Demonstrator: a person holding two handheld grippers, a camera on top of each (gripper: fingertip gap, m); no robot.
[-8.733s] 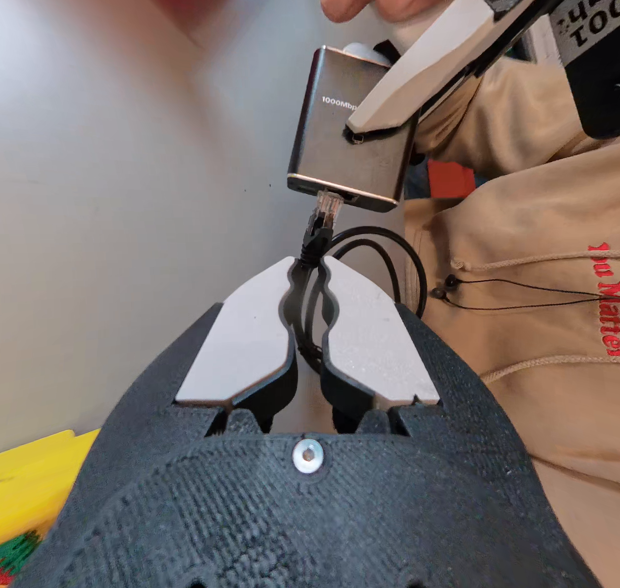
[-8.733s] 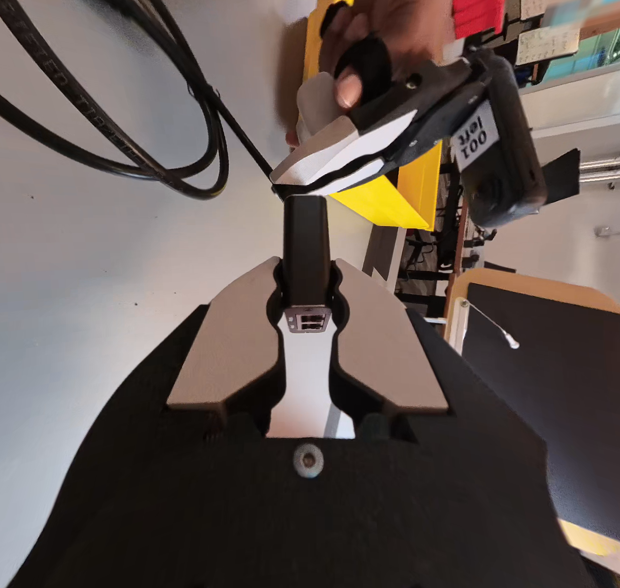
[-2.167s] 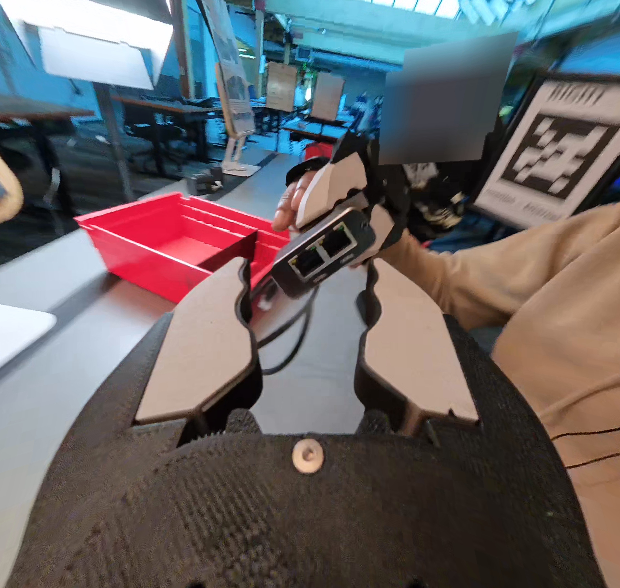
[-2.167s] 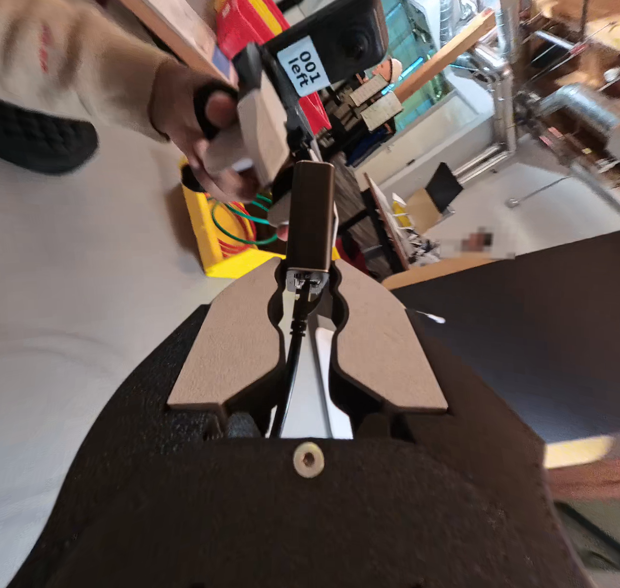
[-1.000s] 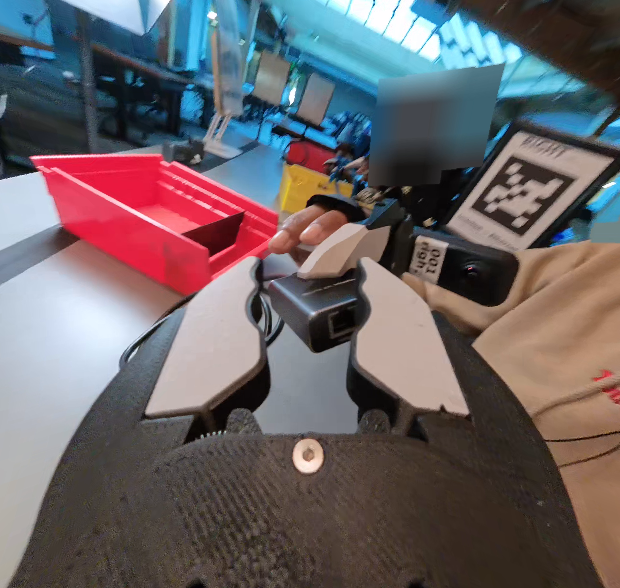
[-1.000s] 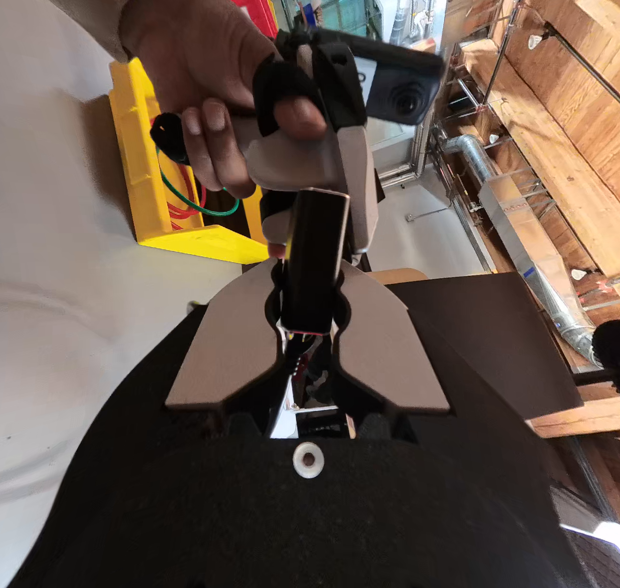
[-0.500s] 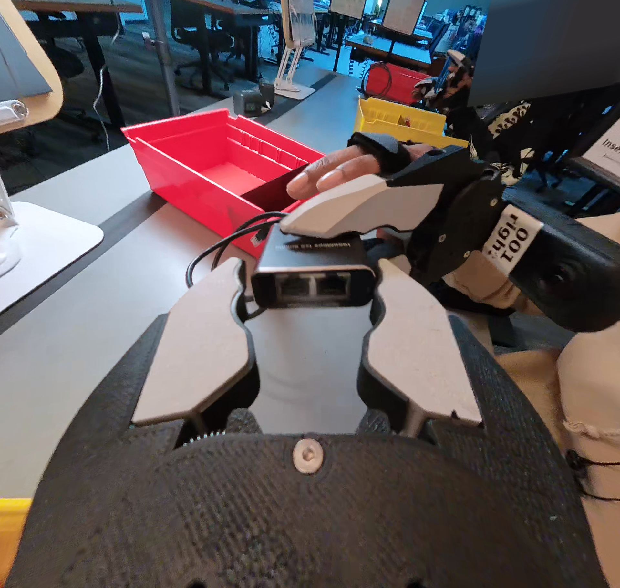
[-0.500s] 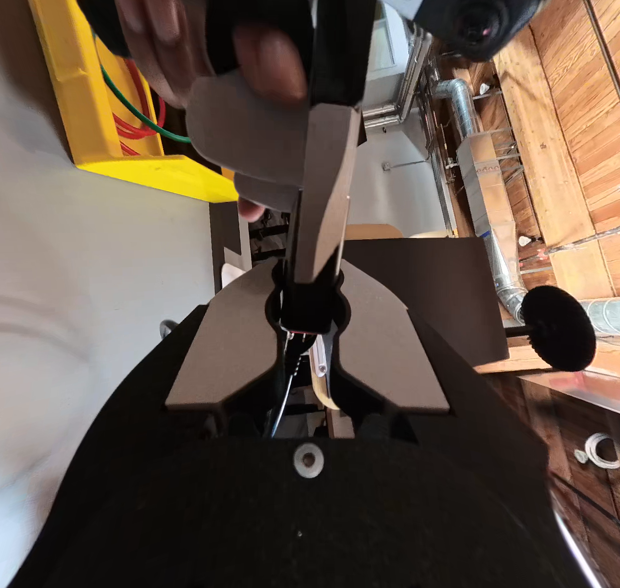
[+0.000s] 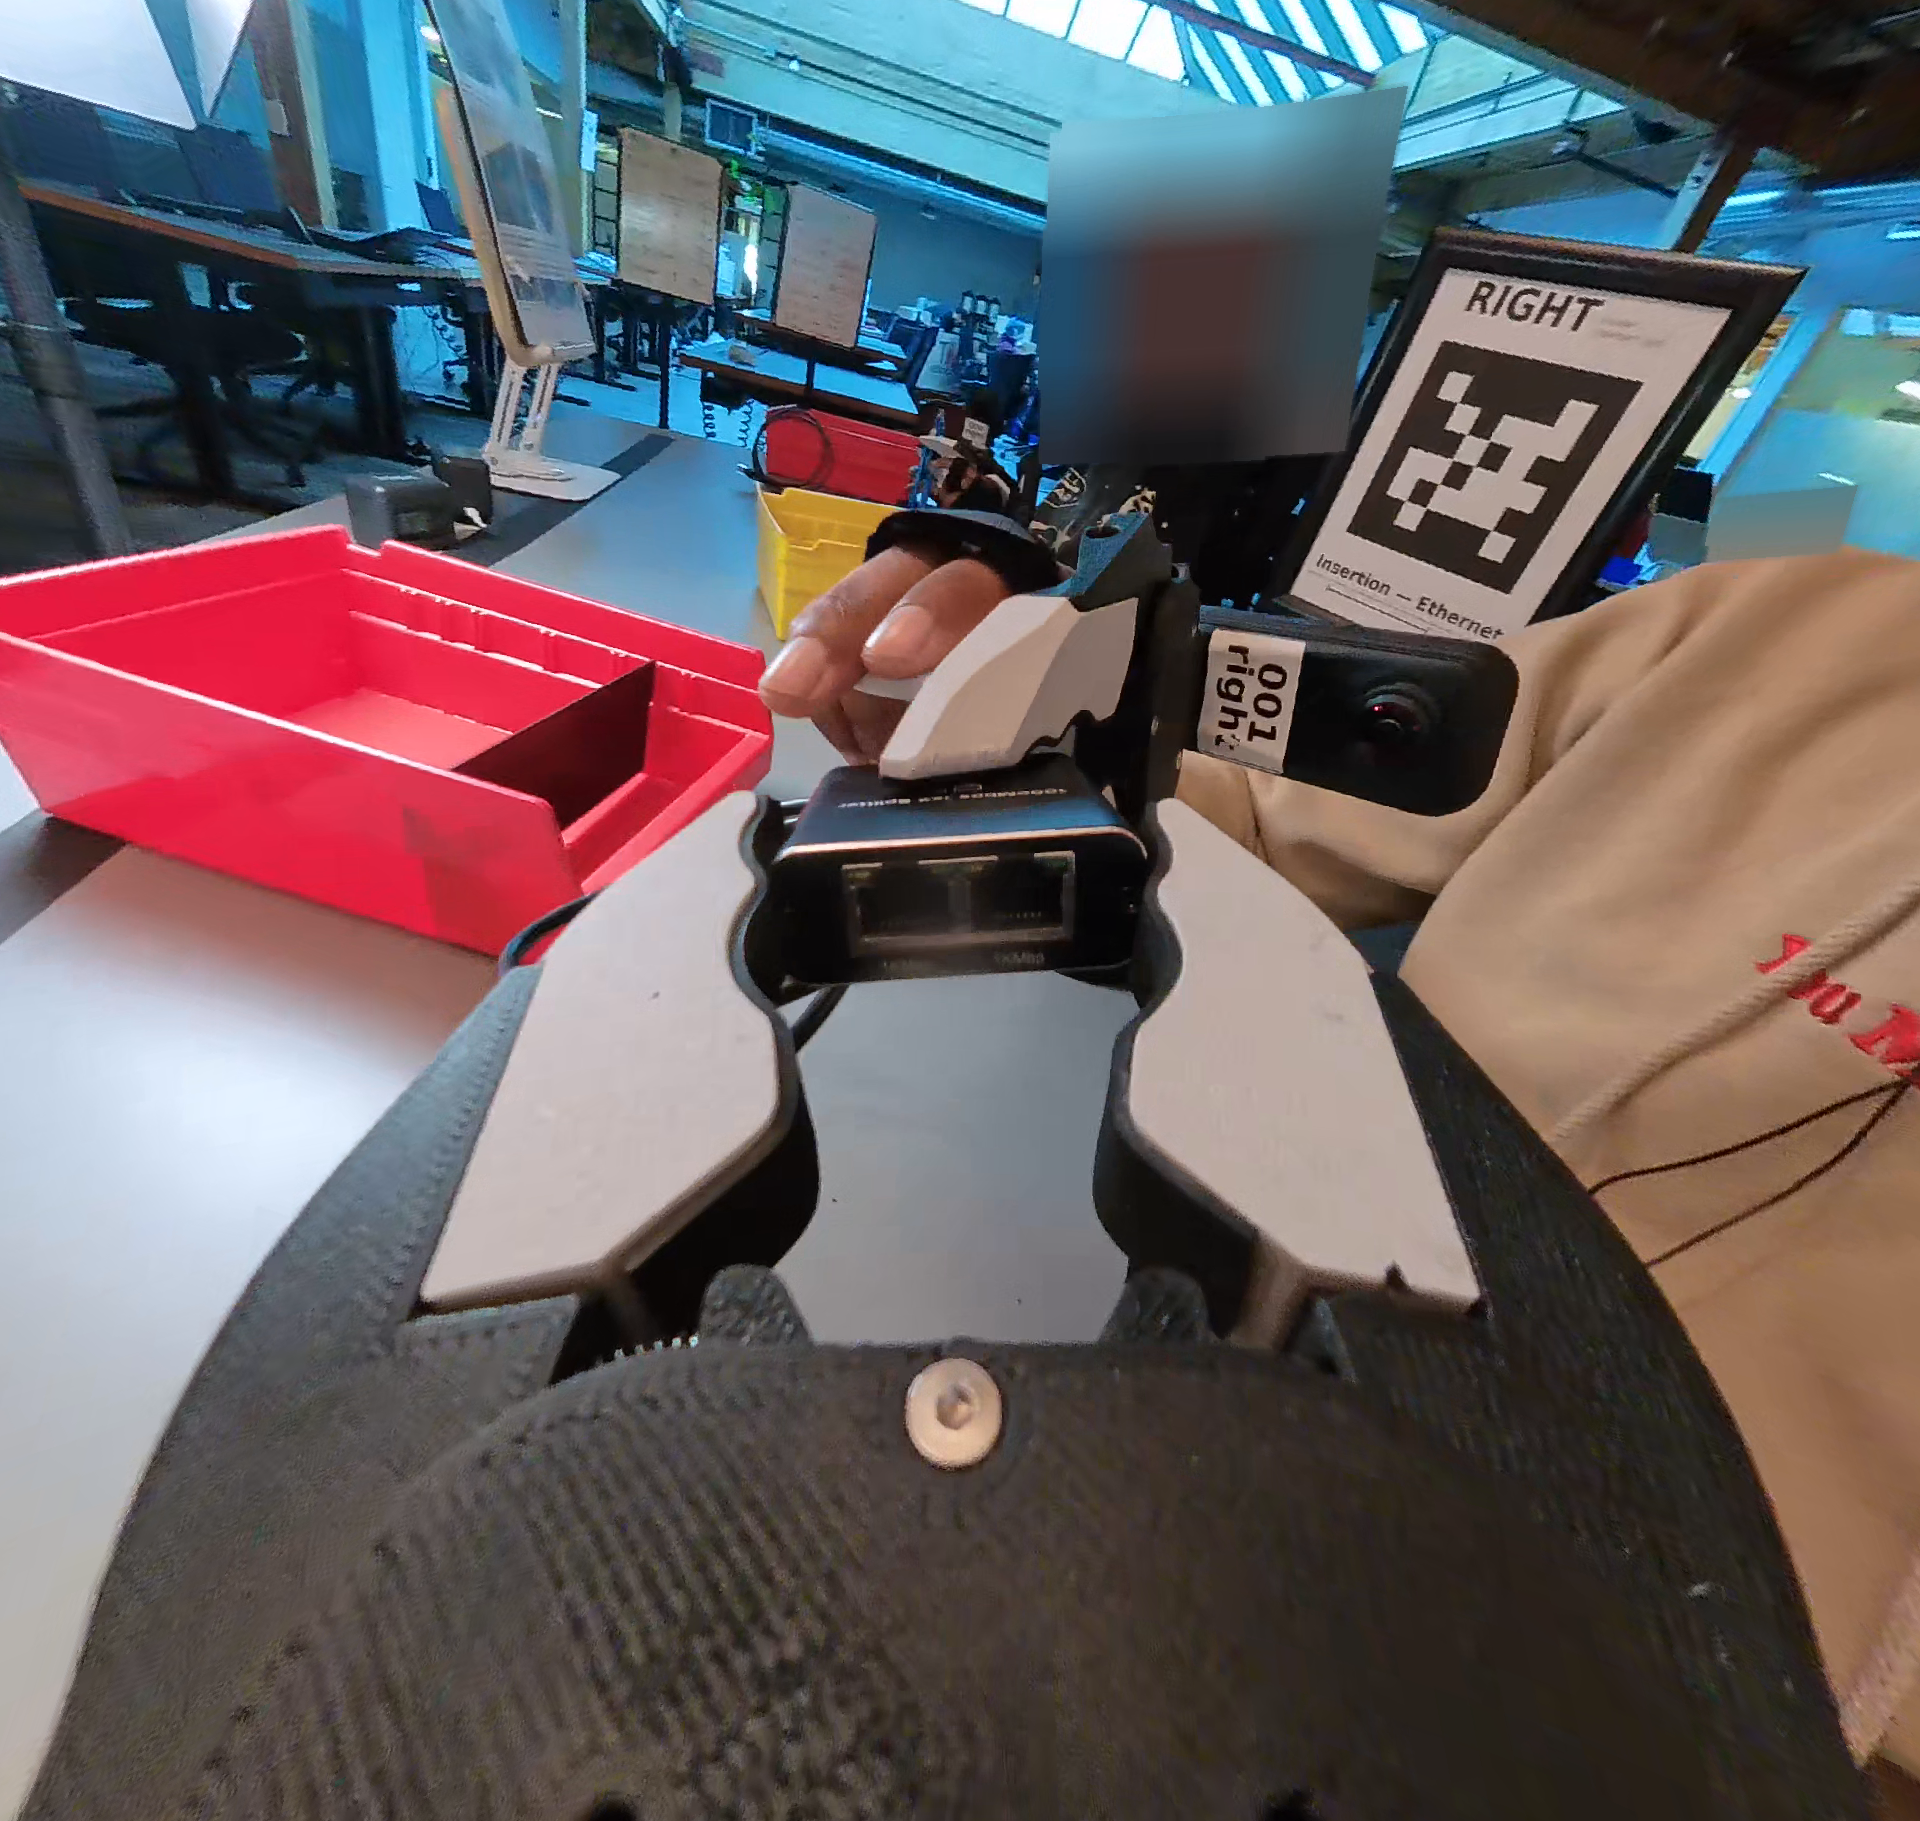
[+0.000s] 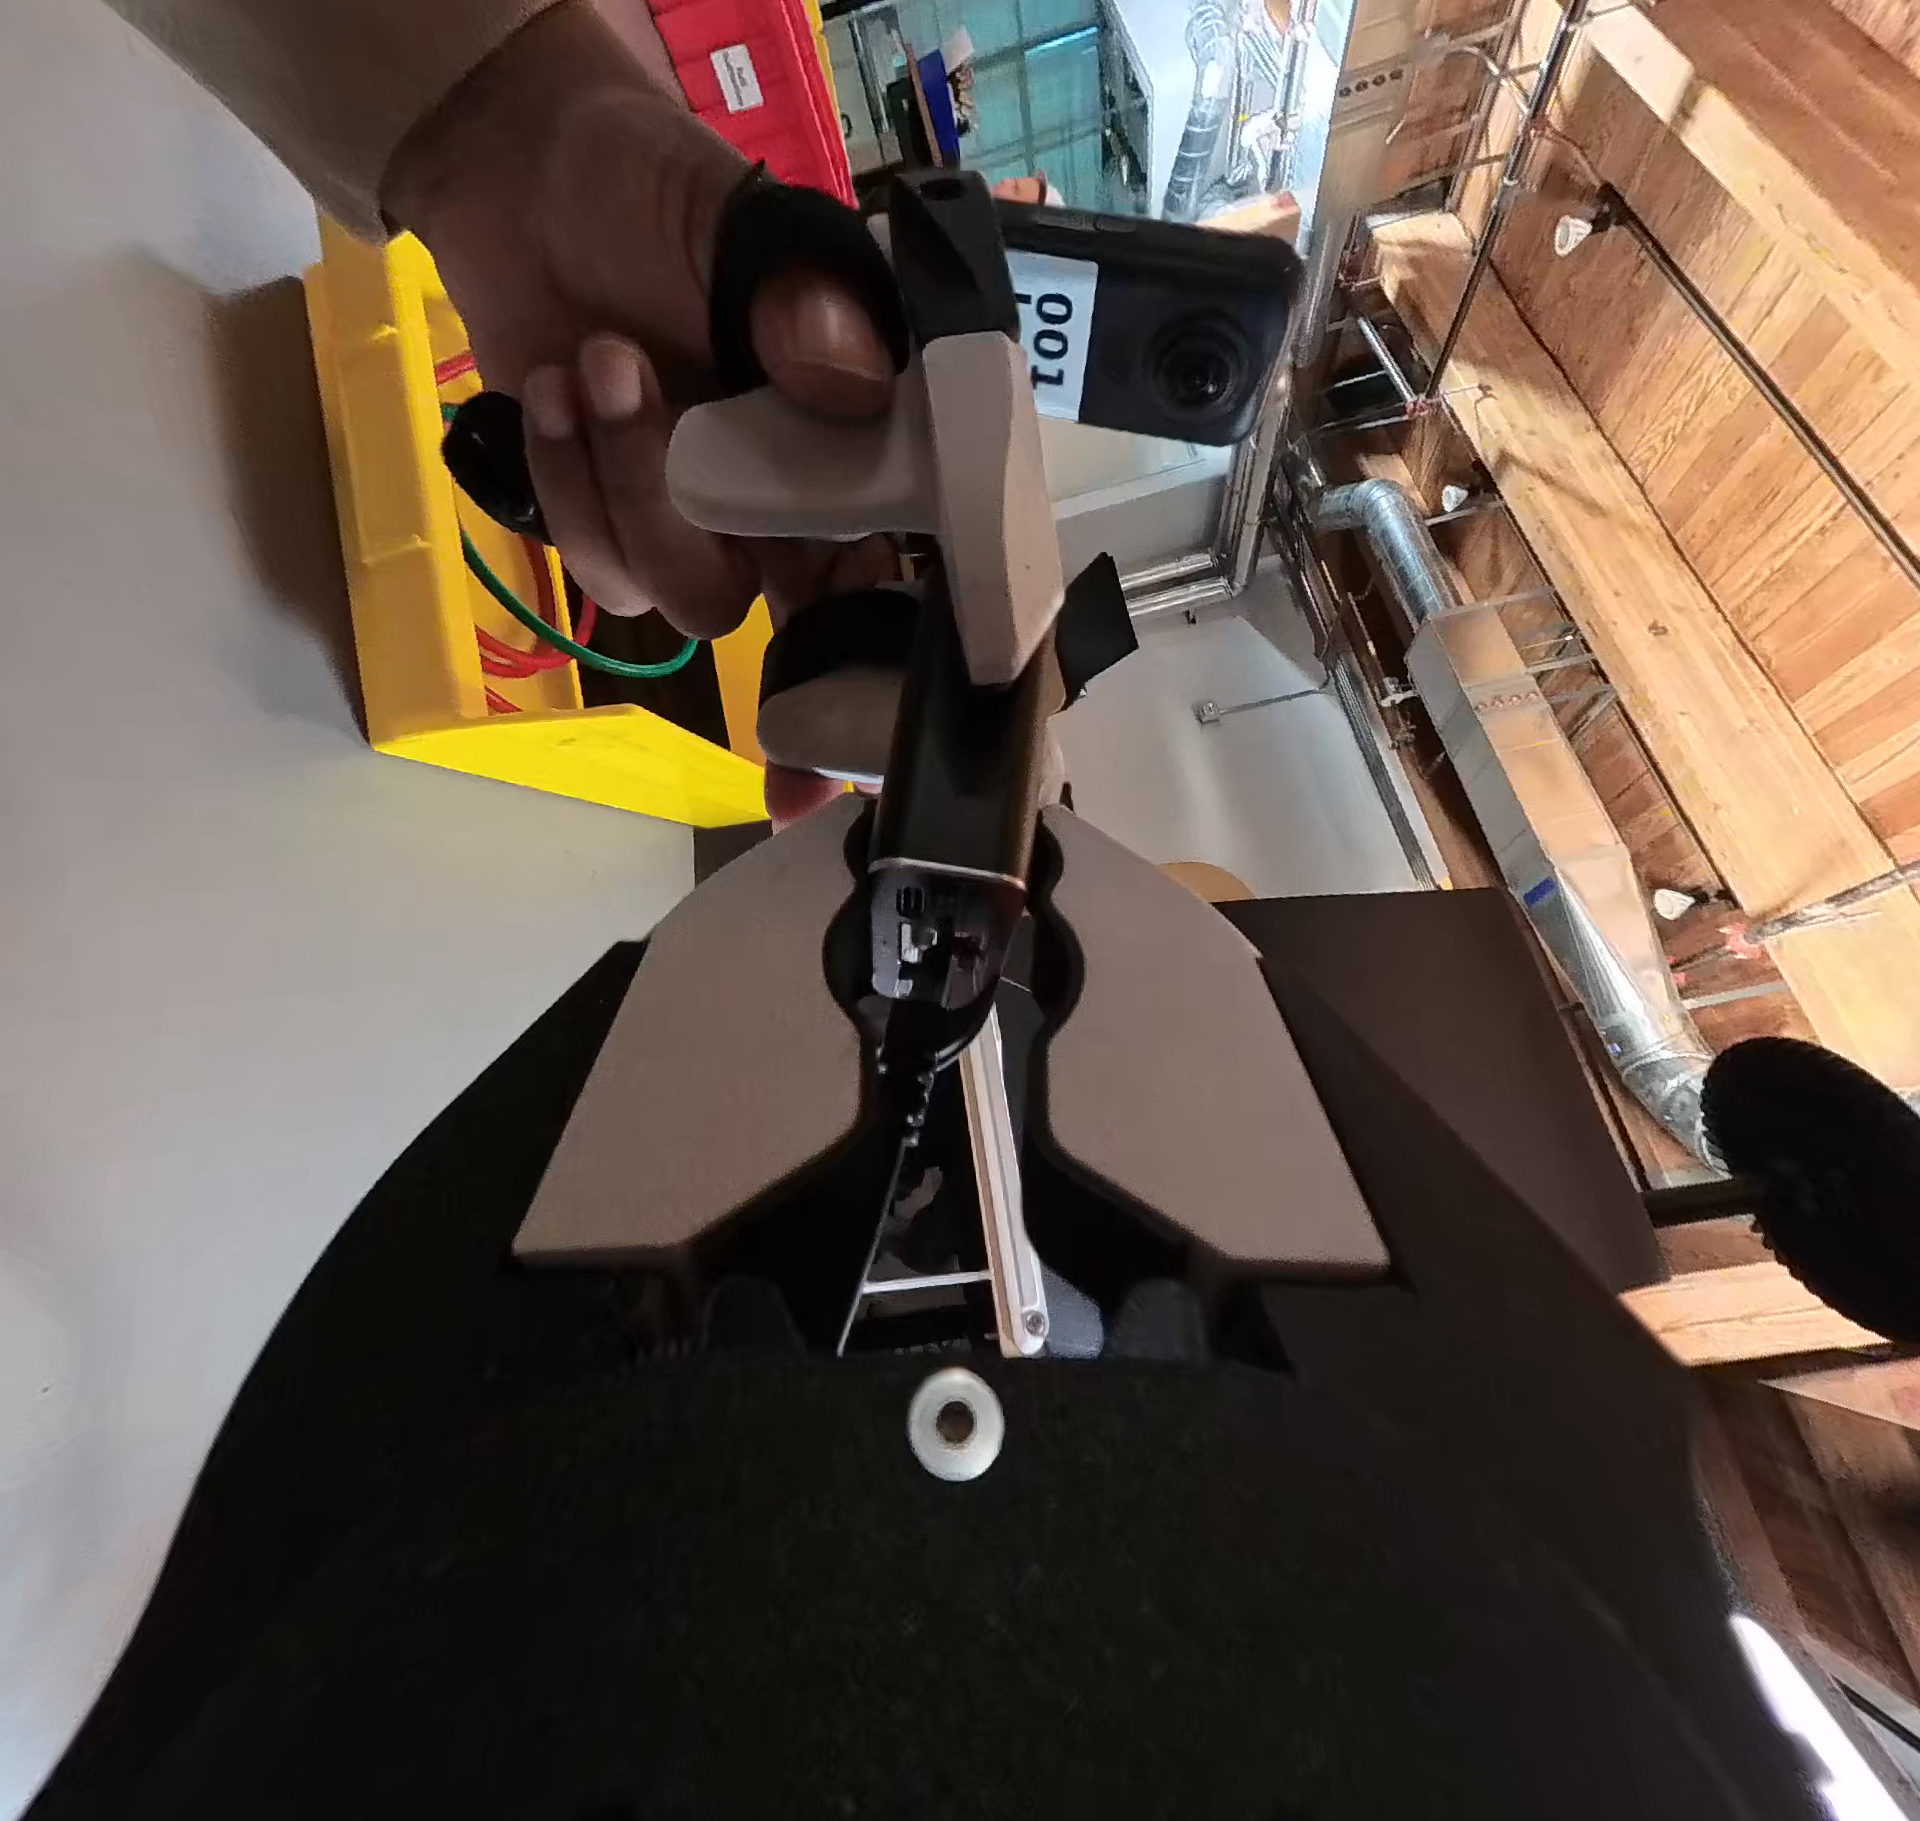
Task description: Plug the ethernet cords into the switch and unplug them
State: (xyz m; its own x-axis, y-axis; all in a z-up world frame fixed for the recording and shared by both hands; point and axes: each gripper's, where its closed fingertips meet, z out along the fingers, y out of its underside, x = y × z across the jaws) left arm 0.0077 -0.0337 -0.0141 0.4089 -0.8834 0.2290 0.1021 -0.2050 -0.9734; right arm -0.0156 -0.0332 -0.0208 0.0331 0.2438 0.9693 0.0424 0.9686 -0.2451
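Note:
The switch [image 9: 956, 898] is a small dark metal box with two empty ports facing my left wrist camera. My left gripper [image 9: 956, 836] has a finger against each side of it and looks shut on it. My right gripper [image 10: 956, 857] is shut on the same switch [image 10: 956, 784] from the opposite end, and its upper finger [image 9: 997, 701] lies on top of the box. A black ethernet cord [image 10: 914, 1033] is plugged into the end facing my right wrist camera, and part of it hangs below the box [image 9: 800, 1013]. My left gripper [image 10: 914, 701] also shows in the right wrist view.
A red bin [image 9: 312, 732] stands on the grey table [image 9: 208, 1044] at the left. A yellow bin [image 10: 416, 545] holds red and green cords. A framed marker sign [image 9: 1507, 462] stands behind. The person's beige sleeve [image 9: 1662, 836] fills the right side. Less than 4 cm separates the two grippers' tips.
My left gripper let go of the cord's plug, which now sits in the switch. In the last half second its fingers have closed in on the switch's sides while the right gripper keeps its hold.

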